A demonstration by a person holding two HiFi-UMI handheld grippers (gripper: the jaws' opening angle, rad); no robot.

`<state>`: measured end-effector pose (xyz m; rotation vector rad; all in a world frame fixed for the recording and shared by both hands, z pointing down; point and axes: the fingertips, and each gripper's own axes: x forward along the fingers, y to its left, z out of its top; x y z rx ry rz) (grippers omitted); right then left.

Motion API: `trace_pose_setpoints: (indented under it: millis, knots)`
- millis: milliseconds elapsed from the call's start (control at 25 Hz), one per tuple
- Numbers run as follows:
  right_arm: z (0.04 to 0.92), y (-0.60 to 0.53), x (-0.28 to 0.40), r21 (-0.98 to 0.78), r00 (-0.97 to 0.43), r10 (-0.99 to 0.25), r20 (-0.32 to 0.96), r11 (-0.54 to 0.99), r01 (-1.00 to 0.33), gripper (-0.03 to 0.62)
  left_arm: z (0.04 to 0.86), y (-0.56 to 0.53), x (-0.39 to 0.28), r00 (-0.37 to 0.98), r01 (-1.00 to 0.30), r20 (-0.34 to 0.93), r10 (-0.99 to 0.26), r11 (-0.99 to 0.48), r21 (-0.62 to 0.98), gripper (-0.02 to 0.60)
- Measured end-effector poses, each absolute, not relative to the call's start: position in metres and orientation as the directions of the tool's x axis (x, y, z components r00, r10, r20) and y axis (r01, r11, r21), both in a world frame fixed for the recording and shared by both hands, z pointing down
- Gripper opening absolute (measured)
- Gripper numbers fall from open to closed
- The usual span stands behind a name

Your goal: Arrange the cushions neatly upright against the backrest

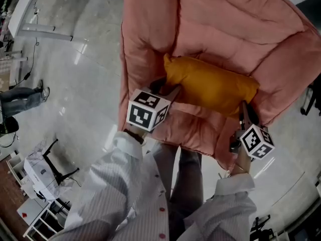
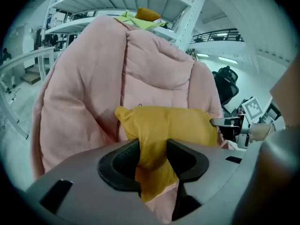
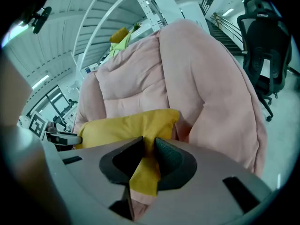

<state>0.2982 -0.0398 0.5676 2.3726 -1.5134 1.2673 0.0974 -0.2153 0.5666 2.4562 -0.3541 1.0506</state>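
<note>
A mustard-yellow cushion [image 1: 210,86] lies across the seat of a big pink padded armchair [image 1: 220,29], in front of its backrest. My left gripper [image 1: 168,92] is shut on the cushion's left corner; in the left gripper view the yellow fabric [image 2: 152,149] is pinched between both pads. My right gripper [image 1: 245,115] is shut on the cushion's right corner, and the right gripper view shows a fold of the cushion [image 3: 146,165] squeezed between its jaws. The cushion [image 3: 126,125] hangs between the two grippers, just off the seat.
The pink armchair's backrest [image 2: 140,64] rises behind the cushion. A black office chair [image 3: 265,41] stands to the right. Shiny grey floor [image 1: 75,84] surrounds the armchair, with a white table [image 1: 35,14] and small furniture [image 1: 42,174] at the left.
</note>
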Motion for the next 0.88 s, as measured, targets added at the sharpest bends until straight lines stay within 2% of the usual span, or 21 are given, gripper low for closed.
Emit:
trace_pose_setpoints:
  millis: [680, 880]
  knots:
    - [0.622, -0.041, 0.305, -0.309, 0.207, -0.658, 0.724, -0.578, -0.755, 0.086, 0.636, -0.230, 0.117, 0.614, -0.382, 0.789, 0.003, -0.874, 0.301, 0.190]
    - [0.635, -0.032, 0.298, -0.300, 0.191, -0.636, 0.748, -0.581, -0.757, 0.092, 0.648, -0.222, 0.110, 0.575, -0.367, 0.818, 0.015, -0.889, 0.274, 0.212]
